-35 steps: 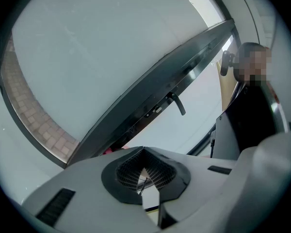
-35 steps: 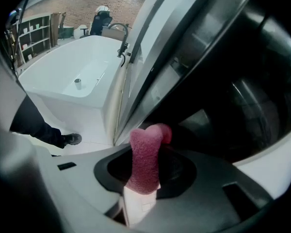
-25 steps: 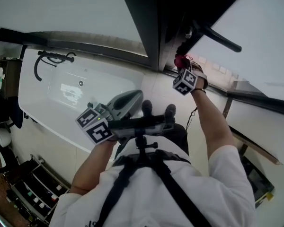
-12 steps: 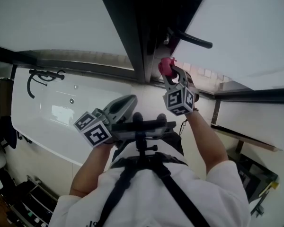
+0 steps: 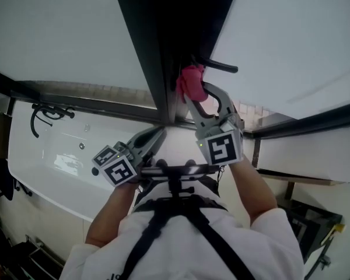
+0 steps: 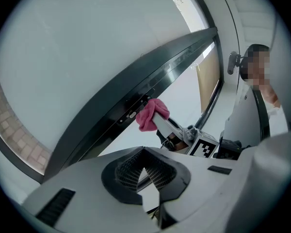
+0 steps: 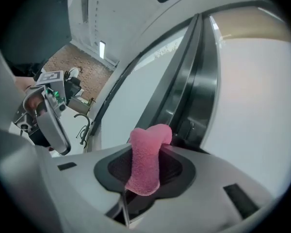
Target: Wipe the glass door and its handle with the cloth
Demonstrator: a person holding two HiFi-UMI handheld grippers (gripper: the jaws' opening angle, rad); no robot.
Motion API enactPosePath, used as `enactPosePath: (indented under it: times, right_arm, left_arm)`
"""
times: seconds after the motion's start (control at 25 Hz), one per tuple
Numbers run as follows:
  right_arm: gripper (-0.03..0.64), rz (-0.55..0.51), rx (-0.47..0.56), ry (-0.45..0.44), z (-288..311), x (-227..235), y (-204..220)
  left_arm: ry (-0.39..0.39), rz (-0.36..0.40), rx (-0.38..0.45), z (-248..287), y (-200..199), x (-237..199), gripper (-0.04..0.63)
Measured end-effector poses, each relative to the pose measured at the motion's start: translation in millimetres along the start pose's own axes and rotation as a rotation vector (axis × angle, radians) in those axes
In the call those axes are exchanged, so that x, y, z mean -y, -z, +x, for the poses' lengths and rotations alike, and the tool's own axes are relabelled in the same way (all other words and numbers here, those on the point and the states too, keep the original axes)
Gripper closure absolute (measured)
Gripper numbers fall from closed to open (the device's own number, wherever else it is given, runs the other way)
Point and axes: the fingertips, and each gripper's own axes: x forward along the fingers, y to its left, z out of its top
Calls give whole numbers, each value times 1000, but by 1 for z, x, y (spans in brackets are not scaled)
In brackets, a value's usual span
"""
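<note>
In the head view, we hold the right gripper [image 5: 192, 91] raised to the far side, its jaws closed on a pink cloth [image 5: 190, 80]. The cloth sits against the edge of the dark door frame [image 5: 146, 45], just below the black handle [image 5: 220, 67]. Pale glass [image 5: 291, 34] fills the right. The left gripper [image 5: 158, 134] hangs lower and nearer, left of the right one and well apart from the door.

In the left gripper view, the left gripper [image 6: 144, 155] has its ribbed pads [image 6: 131, 171] meeting at the tips with nothing between them. Beyond it, the cloth [image 6: 148, 115] sits just beside the frame [image 6: 155, 74], pinched in the right gripper [image 6: 158, 119]. We cannot tell from here whether cloth and frame touch.

In the right gripper view, the right gripper [image 7: 150, 147] clamps the cloth [image 7: 145, 166], which stands out past the jaw tips toward the frame [image 7: 196, 91]. Glass [image 7: 262, 110] lies to the right, and the left gripper [image 7: 56, 130] shows at the left.
</note>
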Motion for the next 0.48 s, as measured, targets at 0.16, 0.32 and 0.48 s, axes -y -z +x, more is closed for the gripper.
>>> enactPosePath:
  times: [0.16,0.32,0.48]
  right_arm:
    - [508,-117,37,16,-1,10,-16]
    - [508,-118,81,38,0,25,-26]
    - [508,33,112,56,-5,45,-47]
  left_arm:
    - [15,17,12,-2,-1,8,603]
    - [17,28,26,-5,-4,13,603]
    - [16,33,34,-11,-7,15,603]
